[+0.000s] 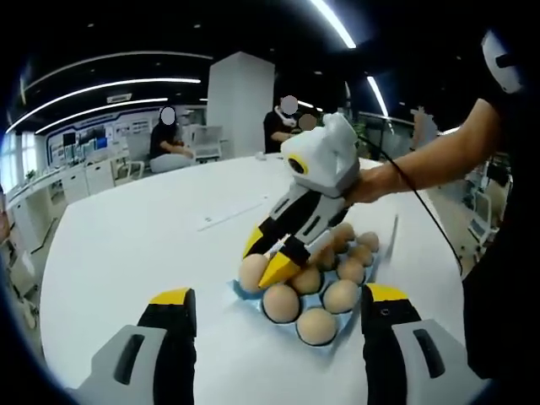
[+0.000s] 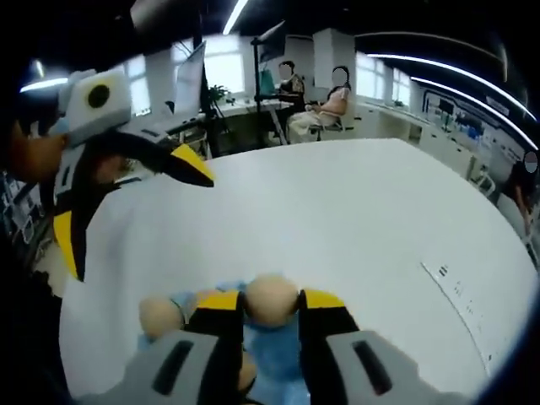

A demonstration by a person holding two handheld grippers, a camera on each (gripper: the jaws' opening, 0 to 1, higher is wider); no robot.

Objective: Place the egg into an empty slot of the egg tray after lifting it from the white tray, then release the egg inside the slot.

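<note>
A blue egg tray (image 1: 240, 294) holding several brown eggs lies on the white table in the left gripper view. My right gripper (image 1: 268, 257) reaches in from the right, its yellow tips closed around one egg (image 1: 251, 275) at the tray's near-left corner. Whether that egg rests in a slot is unclear. In the right gripper view, my right gripper (image 2: 272, 300) is shut on the egg (image 2: 272, 295) just above the blue tray (image 2: 278, 353), with another egg (image 2: 160, 316) to the left. My left gripper (image 1: 278, 297) stands open and holds nothing, close in front of the tray; it also appears as the left gripper (image 2: 131, 205), open.
The round white table (image 1: 143, 236) stretches far around the tray. A thin white strip (image 1: 232, 215) lies beyond the tray, the same strip (image 2: 460, 291) at the right. A person's arm (image 1: 430, 156) holds the right gripper. People sit at desks in the background.
</note>
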